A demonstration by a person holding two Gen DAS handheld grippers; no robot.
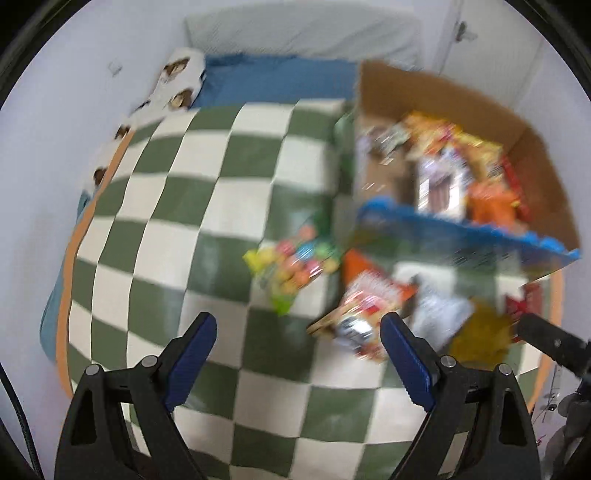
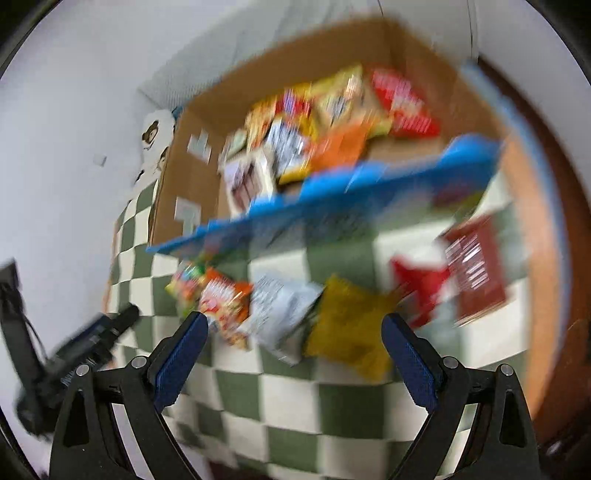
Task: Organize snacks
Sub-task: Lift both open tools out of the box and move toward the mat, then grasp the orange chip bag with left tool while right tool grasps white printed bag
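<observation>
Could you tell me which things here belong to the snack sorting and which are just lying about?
Job:
cardboard box
yellow packet
white packet
red packets
colourful sweets bag

Lying about:
checked blanket
bear-print pillow
blue sheet

A green and cream checkered blanket [image 1: 207,206] covers most of the bed, and it has an orange border [image 1: 66,280] along its edge at 9 o'clock. Beyond it, at 12 o'clock, lies a plain blue sheet [image 1: 273,83], and behind that a white pillow [image 1: 303,33] rests against the white wall [image 1: 55,110]. At 11 o'clock a white cloth with brown bear faces [image 1: 177,81] runs along the wall side. The pictures are blurred.
</observation>
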